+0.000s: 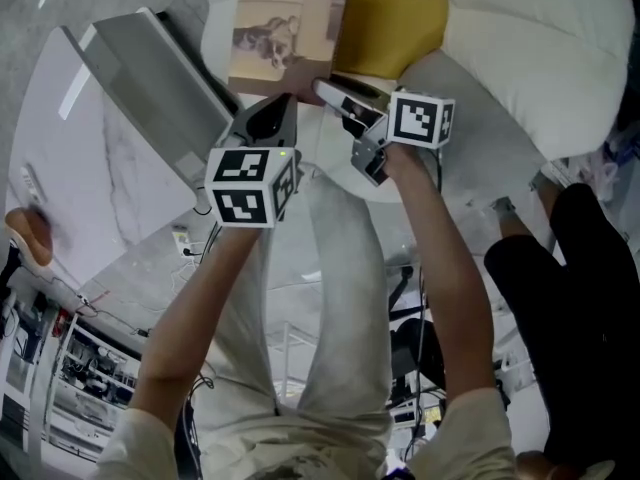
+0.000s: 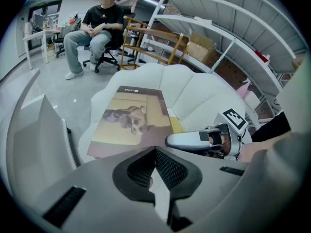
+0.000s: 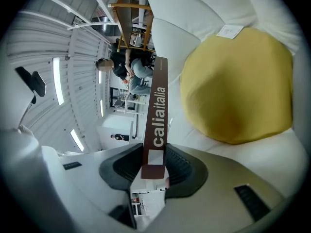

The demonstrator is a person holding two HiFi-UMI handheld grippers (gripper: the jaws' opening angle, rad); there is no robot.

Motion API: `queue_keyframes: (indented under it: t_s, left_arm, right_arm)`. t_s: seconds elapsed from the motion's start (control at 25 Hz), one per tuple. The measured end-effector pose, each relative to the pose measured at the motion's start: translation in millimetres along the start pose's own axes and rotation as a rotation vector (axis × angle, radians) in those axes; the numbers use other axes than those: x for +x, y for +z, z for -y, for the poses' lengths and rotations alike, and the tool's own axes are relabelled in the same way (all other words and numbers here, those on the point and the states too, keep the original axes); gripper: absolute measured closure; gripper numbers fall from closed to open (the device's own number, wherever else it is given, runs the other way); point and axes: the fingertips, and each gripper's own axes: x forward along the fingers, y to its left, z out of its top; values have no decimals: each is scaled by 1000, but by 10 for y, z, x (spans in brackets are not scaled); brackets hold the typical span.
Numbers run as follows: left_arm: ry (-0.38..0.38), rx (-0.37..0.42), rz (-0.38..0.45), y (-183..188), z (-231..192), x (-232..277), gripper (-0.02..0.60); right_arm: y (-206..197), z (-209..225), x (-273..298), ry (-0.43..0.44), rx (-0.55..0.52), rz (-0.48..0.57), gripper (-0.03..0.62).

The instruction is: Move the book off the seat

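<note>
White upholstery fills the top of the head view: a white padded seat [image 2: 103, 106] with a yellow cushion [image 1: 392, 18] lying against its puffed back. The book [image 1: 285, 28] lies flat on that seat at the upper middle of the frame, cover up, just left of the cushion and touching it along one edge. You hold the right gripper [image 1: 337, 93] at the book's near right corner. Its own view shows the jaws clamped on the brown spine, which runs upward from between the pads with white lettering along it and the cushion bulging at the right. Your left gripper [image 2: 155, 152] sits just beside the right one, at the near edge of the book. Its jaws are pressed together with nothing between them, the pads meeting in a point at the lower middle of its view, short of the cover. Left of the seat in the head view, a grey panel [image 1: 150, 68] slants across the upper left, with a marble-patterned tabletop [image 1: 90, 178] beside it. Beyond the seat, at the upper left of the left gripper view, a person [image 2: 97, 28] sits on a chair, a wooden frame [image 2: 155, 42] stands to the right of them, and white shelving [image 2: 228, 23] crosses the upper right.
</note>
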Motion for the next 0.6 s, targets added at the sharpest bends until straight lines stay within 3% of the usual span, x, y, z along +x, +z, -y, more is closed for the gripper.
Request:
queue_keyframes:
  t_s: [0.6]
  left_arm:
    - [37, -32, 38, -69, -241, -141, 572]
  right_arm:
    - [-72, -168, 185, 31, -23, -11, 451]
